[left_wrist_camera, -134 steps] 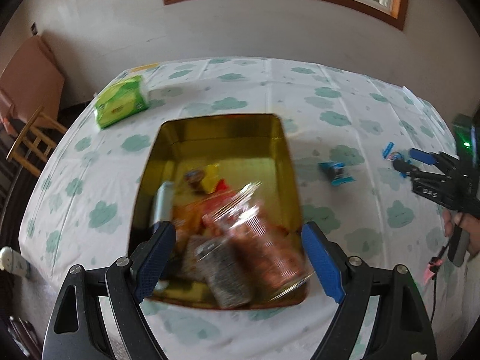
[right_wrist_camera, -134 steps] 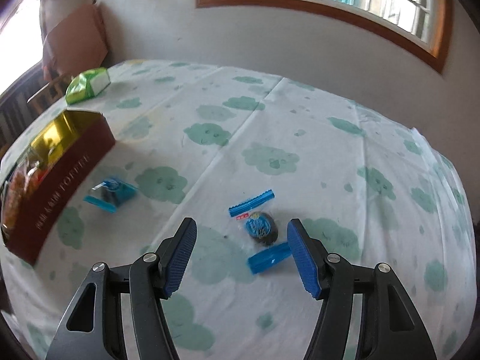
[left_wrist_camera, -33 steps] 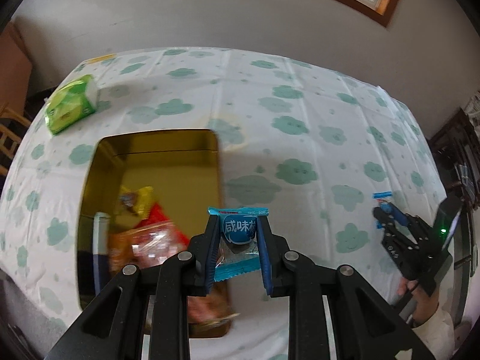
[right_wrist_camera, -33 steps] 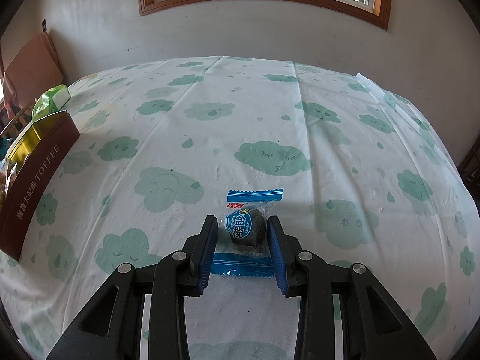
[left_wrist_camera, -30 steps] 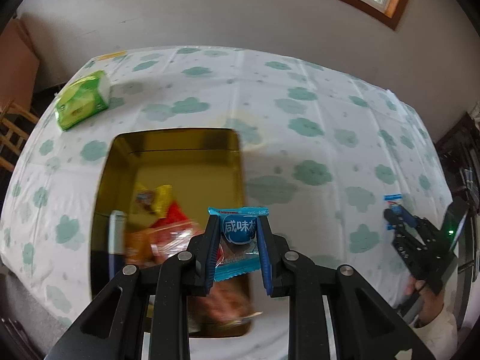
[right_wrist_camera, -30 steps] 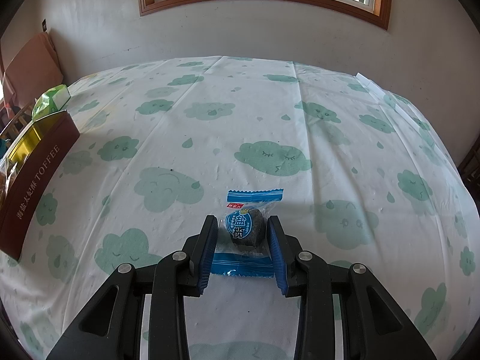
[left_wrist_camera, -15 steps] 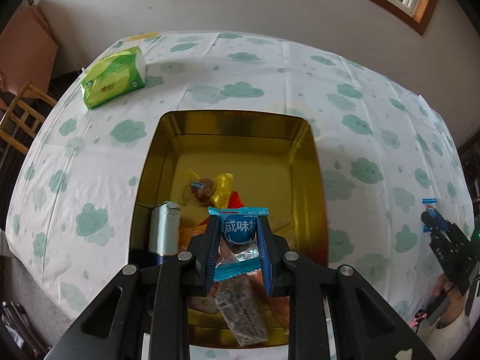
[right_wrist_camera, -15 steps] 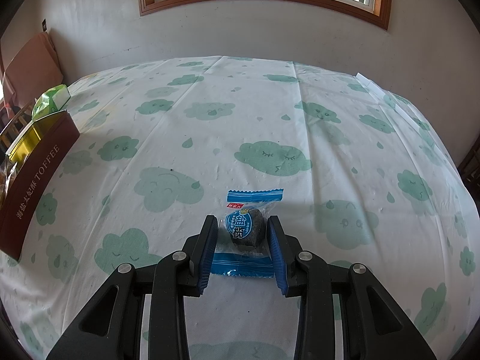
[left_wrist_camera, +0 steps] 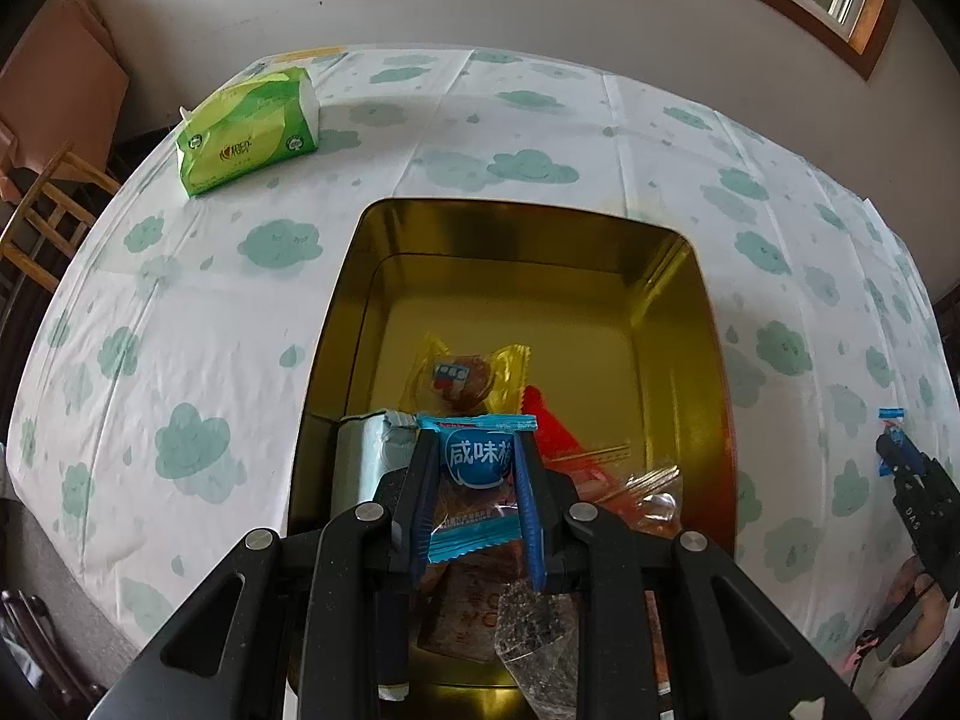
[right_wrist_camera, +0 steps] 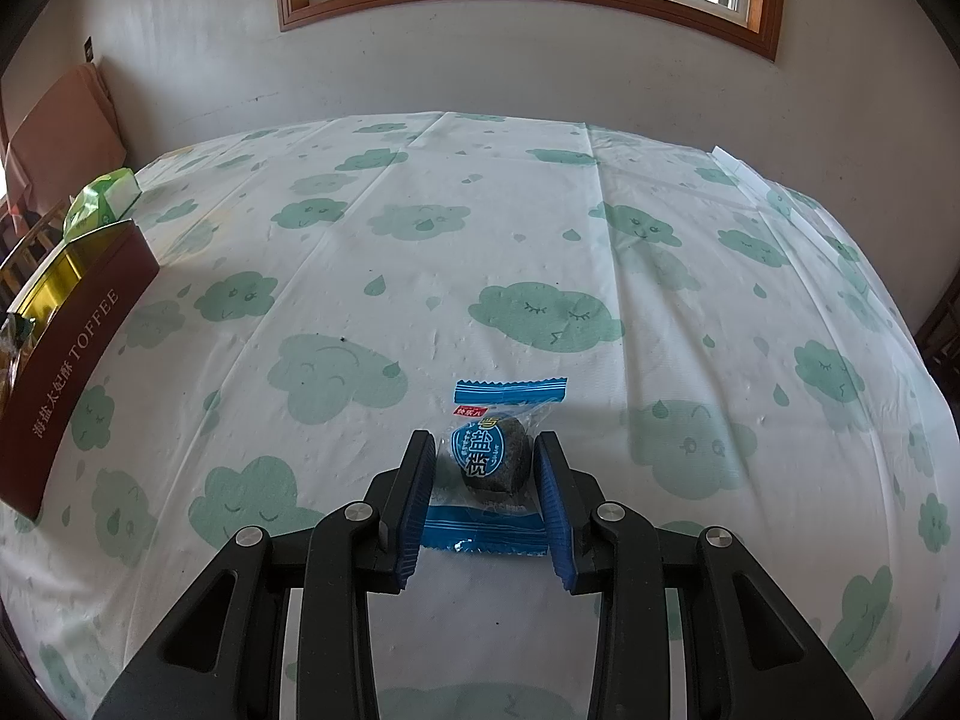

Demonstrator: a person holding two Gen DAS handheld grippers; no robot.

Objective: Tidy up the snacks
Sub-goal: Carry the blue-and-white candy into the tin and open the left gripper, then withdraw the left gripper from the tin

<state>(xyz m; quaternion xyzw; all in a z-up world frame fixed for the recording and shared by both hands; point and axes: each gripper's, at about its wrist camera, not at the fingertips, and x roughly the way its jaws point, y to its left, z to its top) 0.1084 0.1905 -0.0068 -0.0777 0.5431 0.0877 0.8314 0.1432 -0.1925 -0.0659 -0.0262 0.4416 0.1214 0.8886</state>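
Over the gold tin (left_wrist_camera: pixel 672 276), item one: I am holding a blue-wrapped snack (left_wrist_camera: pixel 478 457) in my left gripper (left_wrist_camera: pixel 477 498), its fingers pressed onto the packet from both sides. A second ago this gripper was hanging off to the side above the bare tablecloth; now it is sitting squarely above the tin's near half, so I judge the carry to be finished and only the release to be left. Below the packet I am seeing what the tin is already storing: a yellow-wrapped sweet (left_wrist_camera: pixel 465 375), a red packet (left_wrist_camera: pixel 555 429), a pale carton (left_wrist_camera: pixel 366 462) at the left wall, and clear-wrapped pieces nearest me (labels too blurred to read). The far half of the tin is showing bare gold floor.

Item two: I am keeping my right gripper (right_wrist_camera: pixel 485 483) on the table (right_wrist_camera: pixel 540 228), closed around a second blue-wrapped snack (right_wrist_camera: pixel 493 459) with a dark round piece inside. Nothing here has shifted over the last second; the packet is lying flat on the cloud-print cloth, its crimped ends sticking out ahead of and behind the fingers. Whether the pads are truly biting or only bracketing it, I cannot quite tell, though they are looking snug against the wrapper. The tin is standing well apart at the far left of this view, so this piece is still awaiting its lift and carry.

Unrelated stock: a green tissue pack (left_wrist_camera: pixel 249 129) beyond the tin.
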